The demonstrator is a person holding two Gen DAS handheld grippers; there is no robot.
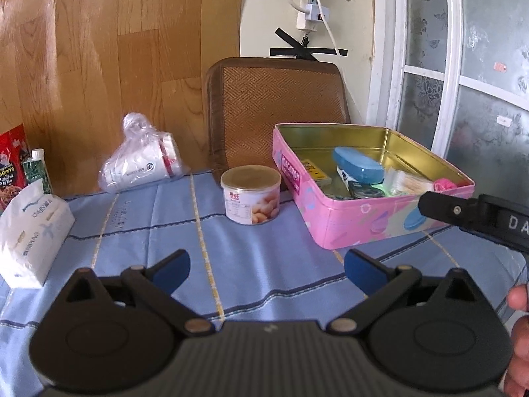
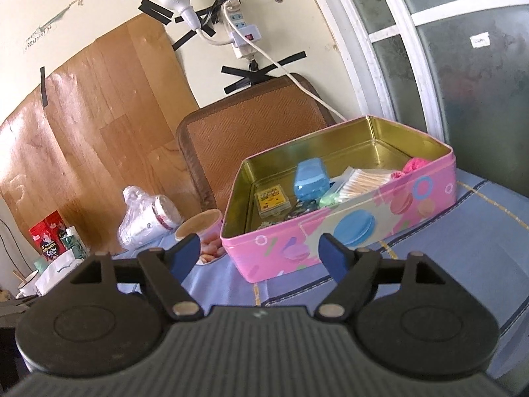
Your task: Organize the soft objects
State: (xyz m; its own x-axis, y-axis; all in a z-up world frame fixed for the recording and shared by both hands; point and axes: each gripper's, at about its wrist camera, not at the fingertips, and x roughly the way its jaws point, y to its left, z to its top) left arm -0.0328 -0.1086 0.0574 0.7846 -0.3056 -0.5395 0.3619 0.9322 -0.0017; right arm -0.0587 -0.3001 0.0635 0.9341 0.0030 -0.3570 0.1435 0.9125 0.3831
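Left wrist view:
- The left gripper [image 1: 267, 269] held its jaws wide apart with nothing between them; only blue cloth [image 1: 251, 251] lay beneath.
- The cloth was smooth, striped with dark blue and pale yellow lines, and gave open room ahead of the jaws up to the can [image 1: 251, 195].
- The can, a short cylinder with a flat lid, stood just left of the pink tin [image 1: 360, 221], apart from it.
- The tin was an open box, pink outside and gold metal inside, holding a blue oval case [image 1: 357, 164], a bundle of cotton swabs [image 1: 411, 183] and a pink fluffy thing [image 1: 444, 184] in its right corner.
- A soft tissue pack [image 1: 31, 235] sat at the left edge of the surface; a crinkled clear bag [image 1: 142, 155] with white containers lay beyond it by the wood-grain wall panel [image 1: 99, 66].
- A black finger of the right gripper [image 1: 439, 206] reached in from the right, in front of the tin's near wall.
- A woven brown chair back [image 1: 281, 109] stood behind the surface.

Right wrist view:
- The right gripper [image 2: 261, 258] had its jaws well open and empty, close to the tin's [image 2: 330, 231] near wall without touching it.
- Open cloth [image 2: 463, 248] stretched to the right of the tin.
- The fluffy pink thing [image 2: 413, 164] rested in the tin's far right corner beside the swabs [image 2: 367, 178].
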